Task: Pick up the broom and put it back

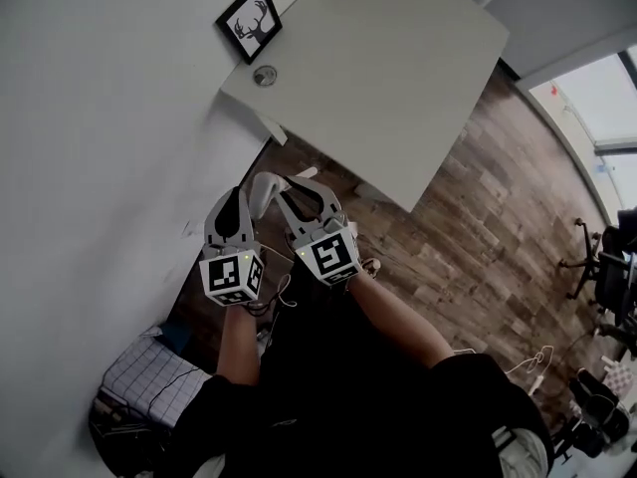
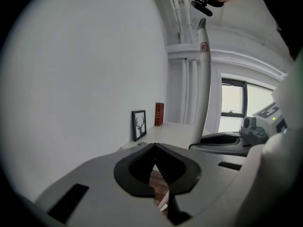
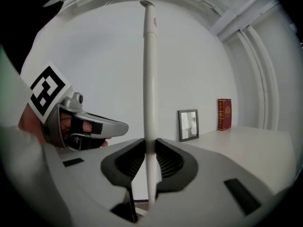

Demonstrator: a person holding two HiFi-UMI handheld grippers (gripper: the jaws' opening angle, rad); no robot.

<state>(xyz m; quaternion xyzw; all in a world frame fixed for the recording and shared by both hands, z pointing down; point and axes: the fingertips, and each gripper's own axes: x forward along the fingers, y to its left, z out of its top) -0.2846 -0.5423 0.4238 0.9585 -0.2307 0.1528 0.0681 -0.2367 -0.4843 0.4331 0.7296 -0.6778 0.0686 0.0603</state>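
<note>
Big white wall (image 1: 100, 118) on the left, white table (image 1: 398, 88) pushed up against it. The broom handle (image 3: 150, 79) stands upright, clamped tight between the right gripper's (image 3: 150, 148) pads. The left gripper (image 2: 154, 151) sits just beside it, tips pinched together on nothing. A framed deer picture (image 1: 249, 21) and a red book (image 3: 224, 114) are on the table.

Soft daylight from window (image 1: 605, 108), fisheye edges dark, slight blur

L gripper (image 1: 236, 195) & R gripper (image 1: 291, 182): grey shells, black ribbed pads (image 3: 128, 161), b/w square-marker cube (image 1: 232, 275) on each, green LED. Thin white cable (image 1: 287, 289) by wrists. Person wears black top (image 1: 328, 396).
</note>
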